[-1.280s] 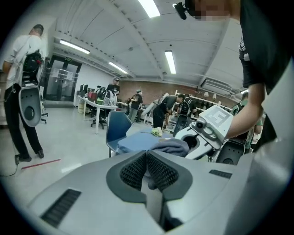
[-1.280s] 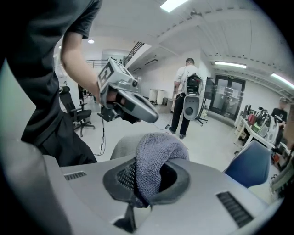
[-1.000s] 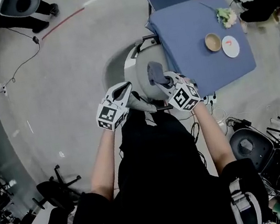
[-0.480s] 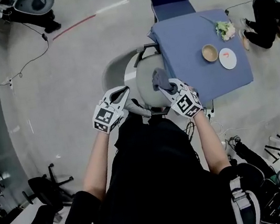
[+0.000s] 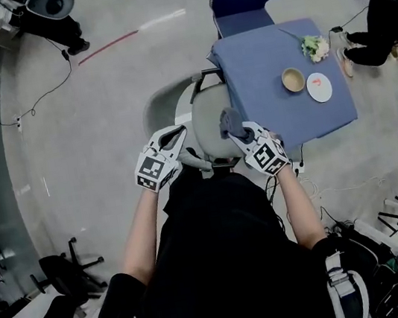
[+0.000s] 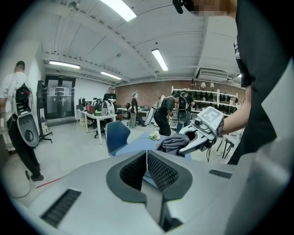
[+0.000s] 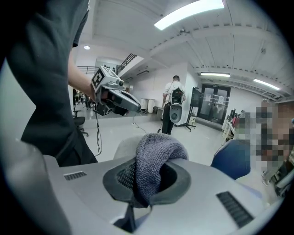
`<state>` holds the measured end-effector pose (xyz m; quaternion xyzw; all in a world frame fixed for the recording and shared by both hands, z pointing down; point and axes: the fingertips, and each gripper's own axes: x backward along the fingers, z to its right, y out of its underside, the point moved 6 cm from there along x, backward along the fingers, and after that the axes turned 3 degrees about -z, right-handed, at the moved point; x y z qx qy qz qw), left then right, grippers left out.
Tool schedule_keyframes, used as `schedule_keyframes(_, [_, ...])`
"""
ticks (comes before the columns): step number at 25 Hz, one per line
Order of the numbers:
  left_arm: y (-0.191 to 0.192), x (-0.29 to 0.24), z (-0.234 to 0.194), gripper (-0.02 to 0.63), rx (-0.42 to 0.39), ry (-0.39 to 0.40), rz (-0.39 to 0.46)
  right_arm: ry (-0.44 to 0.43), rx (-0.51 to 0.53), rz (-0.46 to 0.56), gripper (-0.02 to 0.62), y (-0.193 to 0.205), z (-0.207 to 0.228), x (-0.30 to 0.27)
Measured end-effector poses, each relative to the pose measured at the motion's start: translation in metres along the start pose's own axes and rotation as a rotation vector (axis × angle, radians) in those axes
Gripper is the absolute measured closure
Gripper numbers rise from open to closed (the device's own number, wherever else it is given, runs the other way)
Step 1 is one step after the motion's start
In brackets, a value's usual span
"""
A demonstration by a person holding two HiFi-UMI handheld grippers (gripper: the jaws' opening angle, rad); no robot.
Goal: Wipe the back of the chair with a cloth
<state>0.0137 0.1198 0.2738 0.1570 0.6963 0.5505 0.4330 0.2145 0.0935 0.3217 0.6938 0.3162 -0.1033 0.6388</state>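
The cloth (image 5: 228,120) is gripped by the right claw (image 5: 237,131) over the chair (image 5: 205,112) top. The left claw (image 5: 179,136), beside the chair, is closed on nothing. Wiping is judged barely begun, with most of the back left to do.

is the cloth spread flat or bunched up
Bunched up. The cloth folds into a rounded hump, pinched between the jaws of the right hand-held gripper, with one end hanging down between them.

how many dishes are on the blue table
2: a tan bowl near the middle of the blue table, and a white plate just right of it in the head view. A flower bunch lies beyond them; nothing looks hidden.
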Motion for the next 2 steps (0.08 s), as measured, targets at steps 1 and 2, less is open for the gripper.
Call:
schedule_keyframes(1, [-0.0008, -0.0001, 0.0036, 0.578, -0.004, 0.001, 0.004, 0.000, 0.001, 0.000, 0.551, 0.0018, -0.0029, 0.0025])
schedule_keyframes(2, [-0.0014, -0.0004, 0.0072, 0.578, -0.008, 0.003, 0.007, 0.000, 0.001, 0.000, 0.551, 0.0036, -0.0056, 0.0048])
